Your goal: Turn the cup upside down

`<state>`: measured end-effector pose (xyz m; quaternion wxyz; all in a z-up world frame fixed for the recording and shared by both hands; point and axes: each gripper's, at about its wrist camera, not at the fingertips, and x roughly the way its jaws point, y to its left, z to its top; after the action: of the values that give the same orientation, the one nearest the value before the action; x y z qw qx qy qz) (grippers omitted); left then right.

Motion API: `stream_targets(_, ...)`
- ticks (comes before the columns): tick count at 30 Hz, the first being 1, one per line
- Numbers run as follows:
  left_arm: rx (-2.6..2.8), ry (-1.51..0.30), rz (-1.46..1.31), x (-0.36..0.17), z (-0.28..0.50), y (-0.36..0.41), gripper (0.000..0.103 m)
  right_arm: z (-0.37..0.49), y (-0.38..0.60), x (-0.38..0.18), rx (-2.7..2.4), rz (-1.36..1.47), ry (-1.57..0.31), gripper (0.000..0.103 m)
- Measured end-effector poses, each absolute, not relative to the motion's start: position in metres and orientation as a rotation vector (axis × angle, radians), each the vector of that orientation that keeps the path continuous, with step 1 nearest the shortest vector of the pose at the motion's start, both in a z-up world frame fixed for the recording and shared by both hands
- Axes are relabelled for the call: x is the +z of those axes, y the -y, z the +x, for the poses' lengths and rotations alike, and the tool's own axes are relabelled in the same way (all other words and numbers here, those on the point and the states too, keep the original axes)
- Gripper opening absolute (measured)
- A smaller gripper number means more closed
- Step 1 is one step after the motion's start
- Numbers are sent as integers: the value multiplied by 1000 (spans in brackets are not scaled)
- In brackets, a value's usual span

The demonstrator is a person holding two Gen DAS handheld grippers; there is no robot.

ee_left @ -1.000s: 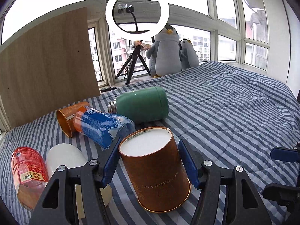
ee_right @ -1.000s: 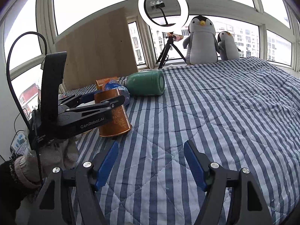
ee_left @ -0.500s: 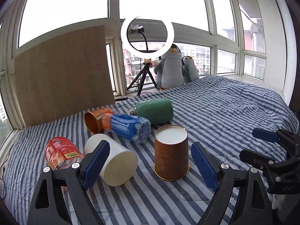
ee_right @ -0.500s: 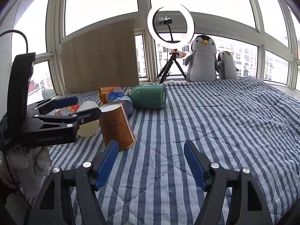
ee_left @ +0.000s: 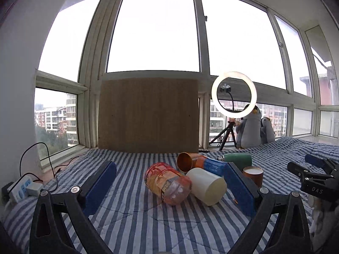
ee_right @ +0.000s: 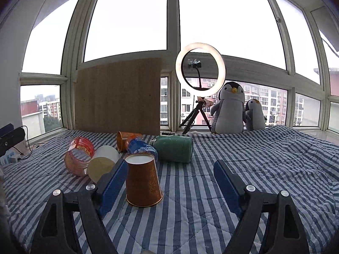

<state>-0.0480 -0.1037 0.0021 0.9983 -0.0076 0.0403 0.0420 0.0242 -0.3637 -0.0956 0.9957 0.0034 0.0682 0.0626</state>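
Note:
The brown paper cup (ee_right: 143, 182) stands upside down on the striped bed, white base up, rim on the cover. In the left wrist view it (ee_left: 253, 174) is partly hidden behind my right finger. My left gripper (ee_left: 169, 188) is open and empty, pulled back from the cup. My right gripper (ee_right: 171, 187) is open and empty, with the cup just inside its left finger (ee_right: 113, 185). The right gripper also shows in the left wrist view (ee_left: 311, 175) at the far right.
Lying on the bed behind the cup: a white cup (ee_right: 103, 163), a red clear jar (ee_right: 79, 155), a blue packet (ee_right: 141, 147), an orange cup (ee_right: 124, 140), a green flask (ee_right: 174, 149). A wooden board (ee_right: 118, 96), ring light (ee_right: 200, 69) and plush penguins (ee_right: 229, 108) stand by the windows. A power strip (ee_left: 21, 189) lies left.
My left gripper let go of the brown cup, left it standing upside down, and drew back and to the left. The right gripper stayed open.

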Motion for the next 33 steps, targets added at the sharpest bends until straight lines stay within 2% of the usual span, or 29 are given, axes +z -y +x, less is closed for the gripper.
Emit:
stream_targets(13, 168, -71, -26, -17, -29, 91, 102, 23, 373, -87, 84, 68, 14, 80)
stream_targets(33, 176, -82, 16, -22, -24, 105, 102, 20, 373, -92, 82, 84, 63, 80)
